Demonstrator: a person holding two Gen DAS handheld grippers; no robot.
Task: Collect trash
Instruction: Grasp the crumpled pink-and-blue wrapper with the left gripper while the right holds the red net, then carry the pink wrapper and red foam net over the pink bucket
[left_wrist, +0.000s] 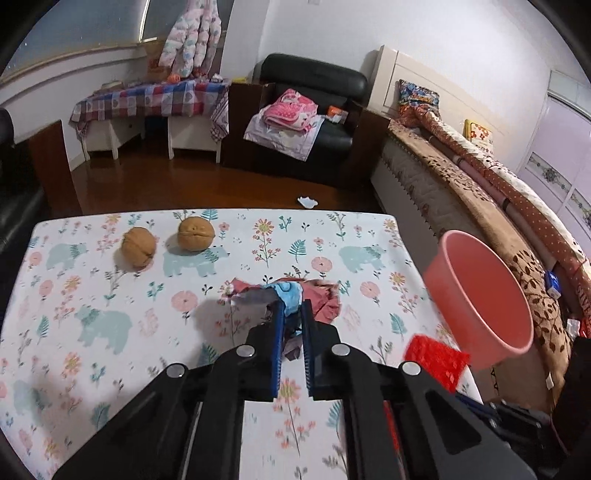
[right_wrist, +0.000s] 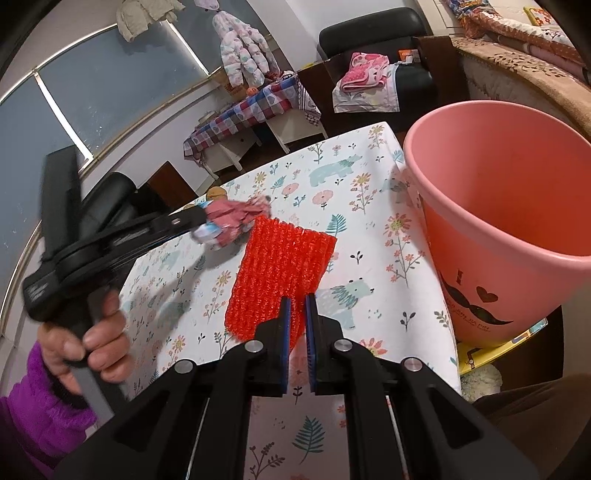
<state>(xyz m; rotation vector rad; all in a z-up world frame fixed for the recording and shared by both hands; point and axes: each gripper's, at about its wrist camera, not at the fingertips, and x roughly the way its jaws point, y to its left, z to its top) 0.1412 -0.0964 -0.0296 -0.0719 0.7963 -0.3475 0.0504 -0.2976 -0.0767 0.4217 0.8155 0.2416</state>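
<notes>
**Both grippers clamped on trash beside the pink bin**

The left gripper (left_wrist: 292, 314) has its jaws nearly together, pinching a crumpled wrapper (left_wrist: 295, 295) of dusty pink and pale blue, creased and bunched, at the middle of the table (left_wrist: 92, 332) with its bear-and-flower cloth. The right gripper (right_wrist: 298, 301) is closed tight on the near edge of a bright red foam net (right_wrist: 280, 266), ribbed, flat and roughly rectangular, lying right of the wrapper. A pink bin (right_wrist: 498, 221) with a moustache print stands at the table's right edge, empty inside as far as shows. Two walnuts (left_wrist: 166, 240) sit at the far left.
</notes>
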